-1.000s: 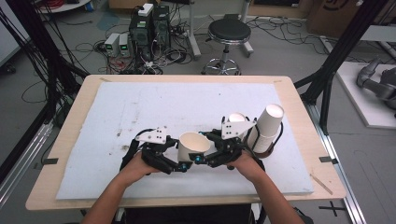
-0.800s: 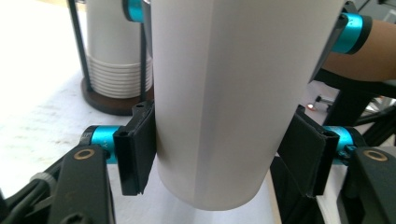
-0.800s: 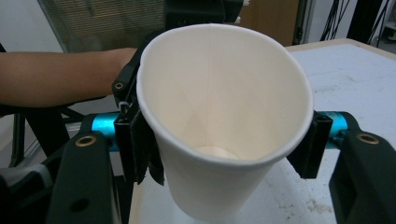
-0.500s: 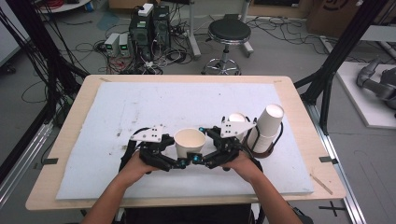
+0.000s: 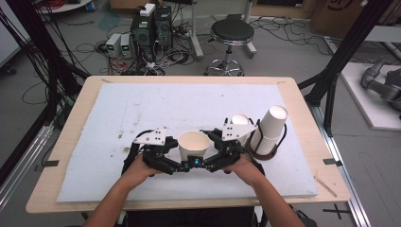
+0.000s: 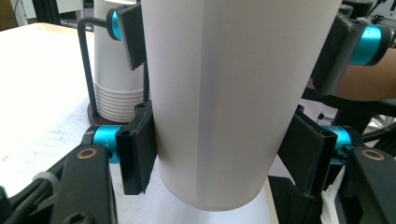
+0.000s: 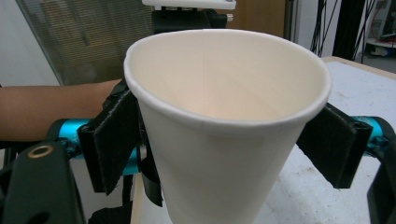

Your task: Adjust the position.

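Note:
A white paper cup (image 5: 194, 144) stands upright between both grippers near the table's front middle. My left gripper (image 5: 177, 158) reaches in from the left; its jaws have just been closing. In the left gripper view its pads (image 6: 137, 154) press on both sides of the cup (image 6: 233, 93). My right gripper (image 5: 213, 158) comes in from the right, and its jaws have just been opening. In the right gripper view the cup (image 7: 219, 116) sits between that gripper's (image 7: 222, 140) pads, and the right-hand pad (image 7: 329, 140) stands slightly off the wall.
A stack of paper cups (image 5: 269, 127) leans in a black wire holder just right of my right hand, seen again as the stack (image 6: 114, 70). Another cup (image 5: 239, 119) stands beside it. A white mat (image 5: 142, 109) covers the wooden table (image 5: 302, 99).
The cup has shifted very slightly to the left between the two grippers. Both hands stay where they were.

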{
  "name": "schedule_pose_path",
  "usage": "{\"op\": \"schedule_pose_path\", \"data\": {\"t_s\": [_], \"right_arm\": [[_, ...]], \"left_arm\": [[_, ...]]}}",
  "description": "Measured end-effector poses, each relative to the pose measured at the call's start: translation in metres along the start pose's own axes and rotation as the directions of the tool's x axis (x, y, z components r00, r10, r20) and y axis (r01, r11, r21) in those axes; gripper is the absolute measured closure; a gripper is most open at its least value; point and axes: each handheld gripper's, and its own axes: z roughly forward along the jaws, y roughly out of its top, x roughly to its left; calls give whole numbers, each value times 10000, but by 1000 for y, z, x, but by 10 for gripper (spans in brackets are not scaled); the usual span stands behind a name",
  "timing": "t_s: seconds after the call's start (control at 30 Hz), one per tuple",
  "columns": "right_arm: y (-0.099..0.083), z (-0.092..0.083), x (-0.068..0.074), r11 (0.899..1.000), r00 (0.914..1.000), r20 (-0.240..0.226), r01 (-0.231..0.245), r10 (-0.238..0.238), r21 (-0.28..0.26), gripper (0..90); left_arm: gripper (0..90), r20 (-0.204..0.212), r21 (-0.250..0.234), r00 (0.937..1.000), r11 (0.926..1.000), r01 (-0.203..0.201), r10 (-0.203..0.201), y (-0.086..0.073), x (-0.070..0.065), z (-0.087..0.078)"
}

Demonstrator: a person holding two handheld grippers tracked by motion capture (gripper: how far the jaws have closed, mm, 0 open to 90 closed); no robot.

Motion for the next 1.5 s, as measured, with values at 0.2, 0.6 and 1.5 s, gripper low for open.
{"op": "schedule_pose_path", "data": {"t_s": [0.2,0.6,1.5], "right_arm": [[0,0,-1,10000,10000,11,-7,7,12,182],[1,-3,-1,9996,9997,16,262,-261,-104,356],[1,0,1,9995,9985,537,156,-142,-269,146]], "left_arm": [[345,7,3,10000,10000,17,-17,0,0,1],[331,-154,-162,9997,9997,187,-189,-1,1,1],[347,-236,-97,9996,9998,-165,163,-2,-1,1]]}}
